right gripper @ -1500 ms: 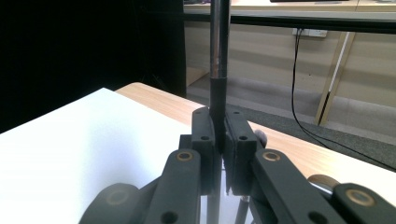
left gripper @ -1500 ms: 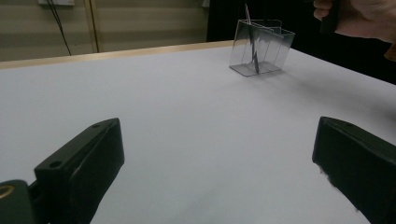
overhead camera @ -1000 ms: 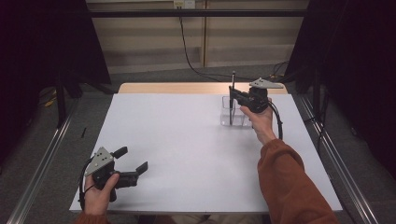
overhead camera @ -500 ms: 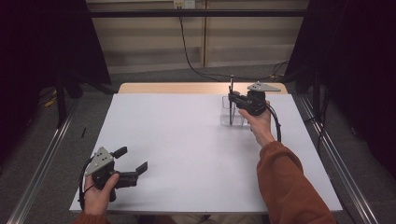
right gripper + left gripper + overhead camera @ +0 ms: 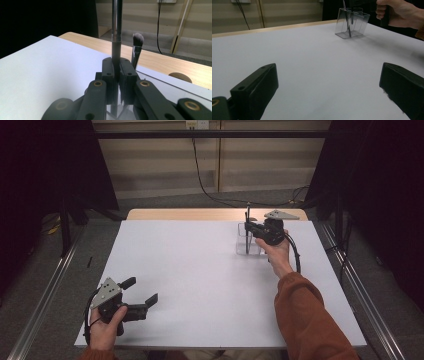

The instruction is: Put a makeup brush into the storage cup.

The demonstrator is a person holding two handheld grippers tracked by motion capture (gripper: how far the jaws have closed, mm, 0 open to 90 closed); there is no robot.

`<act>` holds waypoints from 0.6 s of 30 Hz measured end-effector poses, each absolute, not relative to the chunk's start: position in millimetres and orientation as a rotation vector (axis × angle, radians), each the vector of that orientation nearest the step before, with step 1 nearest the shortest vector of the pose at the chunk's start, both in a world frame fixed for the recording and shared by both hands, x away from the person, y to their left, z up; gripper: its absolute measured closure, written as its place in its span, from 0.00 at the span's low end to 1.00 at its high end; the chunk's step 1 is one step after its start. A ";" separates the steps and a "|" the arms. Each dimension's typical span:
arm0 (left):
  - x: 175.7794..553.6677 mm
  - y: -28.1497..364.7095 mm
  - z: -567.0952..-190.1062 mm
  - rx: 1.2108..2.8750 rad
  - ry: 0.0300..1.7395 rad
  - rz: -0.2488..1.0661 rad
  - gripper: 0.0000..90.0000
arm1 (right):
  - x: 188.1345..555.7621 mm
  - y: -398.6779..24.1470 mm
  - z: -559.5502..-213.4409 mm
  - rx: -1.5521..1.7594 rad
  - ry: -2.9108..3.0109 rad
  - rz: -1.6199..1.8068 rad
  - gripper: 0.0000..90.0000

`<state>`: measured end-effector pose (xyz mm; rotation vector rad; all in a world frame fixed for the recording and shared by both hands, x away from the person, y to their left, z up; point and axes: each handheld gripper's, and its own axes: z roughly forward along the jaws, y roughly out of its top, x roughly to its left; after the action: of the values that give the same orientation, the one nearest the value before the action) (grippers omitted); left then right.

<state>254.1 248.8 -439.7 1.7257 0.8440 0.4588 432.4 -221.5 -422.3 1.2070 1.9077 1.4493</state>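
My right gripper [image 5: 251, 229] is shut on the dark handle of a makeup brush [image 5: 116, 30] and holds it upright over a clear plastic holder [image 5: 244, 249] at the far right of the white table [image 5: 200, 265]. The brush shaft [image 5: 247, 217] reaches down into the holder. A second brush [image 5: 137, 41] with a grey-tipped head stands just behind it. In the left gripper view the holder [image 5: 359, 23] and a brush shaft [image 5: 347, 23] show far off. My left gripper [image 5: 141, 292] rests at the near left, open, with bare table between its jaws [image 5: 329, 75].
A wooden strip [image 5: 190, 214] runs along the table's far edge. Metal rails [image 5: 50, 285] flank both sides of the table, and a cable [image 5: 200, 170] hangs on the back wall. The person's orange sleeve [image 5: 305, 320] lies over the near right of the table.
My right gripper and the brush it holds have shifted very slightly down and to the left in the high view. The left gripper has stayed put.
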 end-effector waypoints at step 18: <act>254.4 249.1 -440.0 1.727 0.845 0.461 0.02 | 428.5 -226.6 -422.9 1.214 1.887 1.483 0.72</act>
<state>254.4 249.1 -440.0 1.7266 0.8450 0.4606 428.5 -226.6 -422.9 1.2140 1.8868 1.4825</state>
